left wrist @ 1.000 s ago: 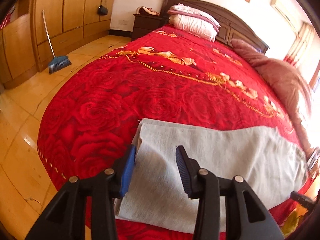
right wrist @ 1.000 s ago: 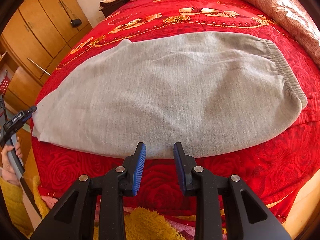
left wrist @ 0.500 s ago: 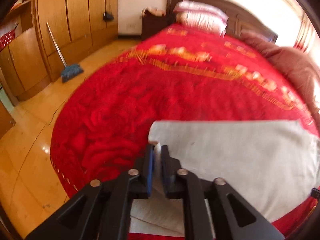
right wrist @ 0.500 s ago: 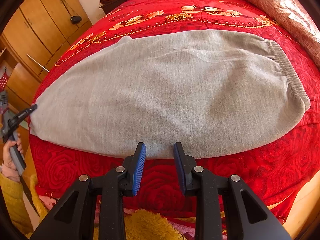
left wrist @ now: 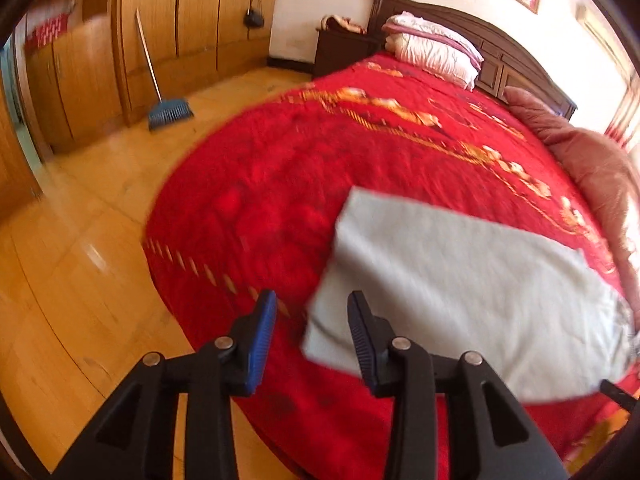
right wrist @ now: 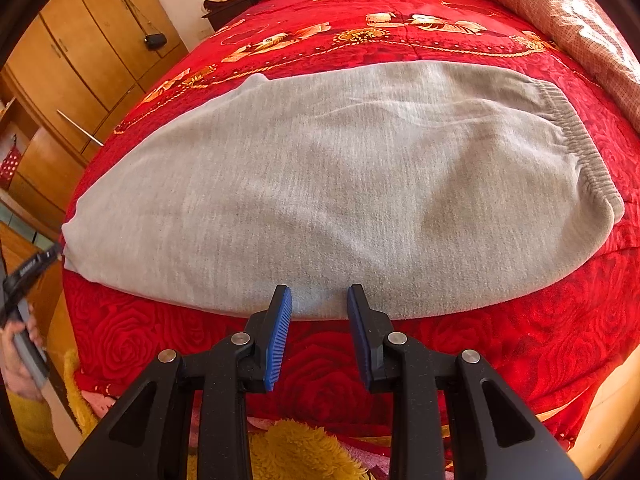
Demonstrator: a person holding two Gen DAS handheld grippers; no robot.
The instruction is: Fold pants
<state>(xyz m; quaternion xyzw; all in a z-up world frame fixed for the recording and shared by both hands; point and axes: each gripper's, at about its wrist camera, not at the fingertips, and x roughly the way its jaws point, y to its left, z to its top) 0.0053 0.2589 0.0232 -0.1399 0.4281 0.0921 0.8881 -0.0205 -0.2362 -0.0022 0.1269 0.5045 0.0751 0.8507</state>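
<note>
Your left gripper [left wrist: 312, 334] is opening, empty, at the pants' [left wrist: 460, 292] lower-left corner; your right gripper [right wrist: 319, 332] hangs open at their near edge.

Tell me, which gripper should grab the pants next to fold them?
Probably the left gripper: its opening jaws sit right by the leg end of the grey pants. The right gripper hovers at their long side.

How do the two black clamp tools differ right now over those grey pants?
The left tool hangs at the pants' leg-end corner, jaws opening and holding nothing; the right tool sits at the long near edge, jaws apart. The left view is blurred, the right sharp. Both have blue pads and grip no cloth.
</note>
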